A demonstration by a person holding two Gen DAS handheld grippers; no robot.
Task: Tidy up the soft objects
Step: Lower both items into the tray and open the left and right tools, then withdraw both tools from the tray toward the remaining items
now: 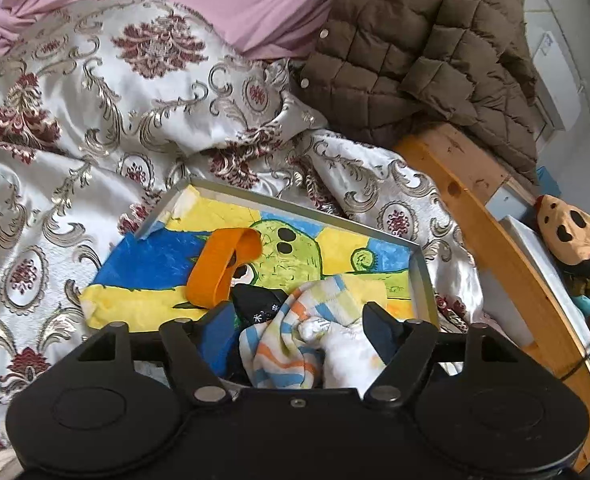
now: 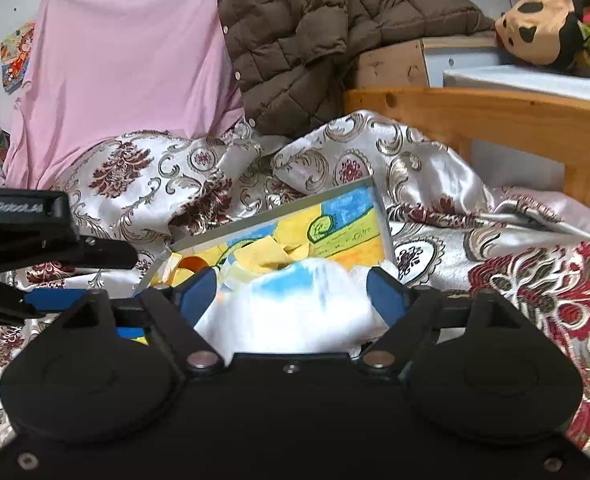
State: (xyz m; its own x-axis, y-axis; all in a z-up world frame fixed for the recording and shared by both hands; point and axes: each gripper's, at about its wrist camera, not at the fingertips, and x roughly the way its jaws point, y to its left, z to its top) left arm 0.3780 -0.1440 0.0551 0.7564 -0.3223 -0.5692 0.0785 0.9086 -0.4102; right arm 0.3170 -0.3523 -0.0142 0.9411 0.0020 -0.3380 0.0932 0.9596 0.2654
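Striped cloth (image 1: 295,332) is seen lying between the spread fingers of the left gripper (image 1: 295,320) over the tray (image 1: 423,280), while white cloth (image 2: 295,308) sits between the spread right gripper (image 2: 293,284).

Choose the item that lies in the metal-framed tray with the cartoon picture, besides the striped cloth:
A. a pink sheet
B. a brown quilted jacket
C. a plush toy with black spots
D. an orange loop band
D: the orange loop band lies inside the tray, just beyond the striped cloth.
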